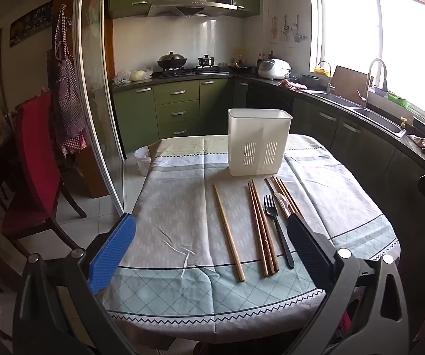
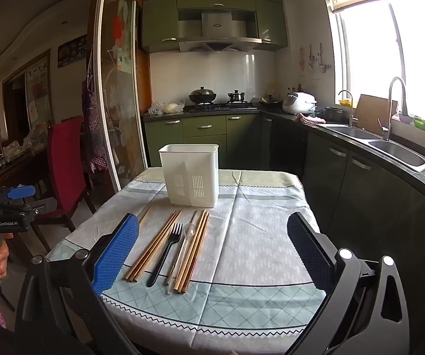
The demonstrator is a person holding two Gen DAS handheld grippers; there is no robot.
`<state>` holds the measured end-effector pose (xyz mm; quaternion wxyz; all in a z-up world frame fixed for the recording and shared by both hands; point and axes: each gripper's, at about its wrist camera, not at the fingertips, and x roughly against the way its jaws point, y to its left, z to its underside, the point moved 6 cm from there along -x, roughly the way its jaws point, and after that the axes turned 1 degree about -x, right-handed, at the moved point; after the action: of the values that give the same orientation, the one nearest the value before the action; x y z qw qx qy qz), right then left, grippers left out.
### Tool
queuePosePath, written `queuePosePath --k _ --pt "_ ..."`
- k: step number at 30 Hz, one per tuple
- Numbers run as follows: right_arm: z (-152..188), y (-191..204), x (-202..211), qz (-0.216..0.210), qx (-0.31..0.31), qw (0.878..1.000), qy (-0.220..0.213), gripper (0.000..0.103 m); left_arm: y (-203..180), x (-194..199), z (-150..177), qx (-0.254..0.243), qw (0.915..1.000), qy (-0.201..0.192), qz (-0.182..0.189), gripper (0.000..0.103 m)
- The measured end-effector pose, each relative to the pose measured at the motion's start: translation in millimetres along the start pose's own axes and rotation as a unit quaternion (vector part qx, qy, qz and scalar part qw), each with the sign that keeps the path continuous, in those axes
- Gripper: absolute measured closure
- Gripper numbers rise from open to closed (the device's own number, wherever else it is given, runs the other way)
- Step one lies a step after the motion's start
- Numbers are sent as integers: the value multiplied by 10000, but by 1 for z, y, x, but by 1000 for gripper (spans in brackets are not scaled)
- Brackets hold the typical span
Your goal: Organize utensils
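Both spread and empty: left claw (image 1: 211,247), right claw (image 2: 212,250). Best to pinch 1 chopstick (image 1: 228,232) mid-shaft, then drop upright into white holder (image 1: 259,142).

White slotted caddy (image 1: 259,145), black fork (image 1: 277,227), pale-blue tablecloth (image 1: 176,213) (diamond-lattice, zigzag-edged border)

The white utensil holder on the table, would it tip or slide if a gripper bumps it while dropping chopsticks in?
The white utensil holder looks like thin plastic and appears empty, so it is probably light. It stands taller than its base is deep, so a knock near the rim could tip it. On the tablecloth it may slide and wrinkle the cloth.
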<state>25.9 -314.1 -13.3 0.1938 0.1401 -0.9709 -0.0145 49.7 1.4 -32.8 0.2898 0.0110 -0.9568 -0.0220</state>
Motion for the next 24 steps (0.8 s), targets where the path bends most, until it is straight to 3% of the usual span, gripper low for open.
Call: queuePosePath --k 8,9,24 --pt "0 0 -1 6 -3 10000 22 4 -1 6 0 49 9994 -116 -317 6" --pt "0 0 -1 3 2 10000 25 4 1 1 -1 43 10000 14 36 6" --pt "-1 -6 -5 24 2 10000 31 4 4 0 -1 57 10000 17 11 6"
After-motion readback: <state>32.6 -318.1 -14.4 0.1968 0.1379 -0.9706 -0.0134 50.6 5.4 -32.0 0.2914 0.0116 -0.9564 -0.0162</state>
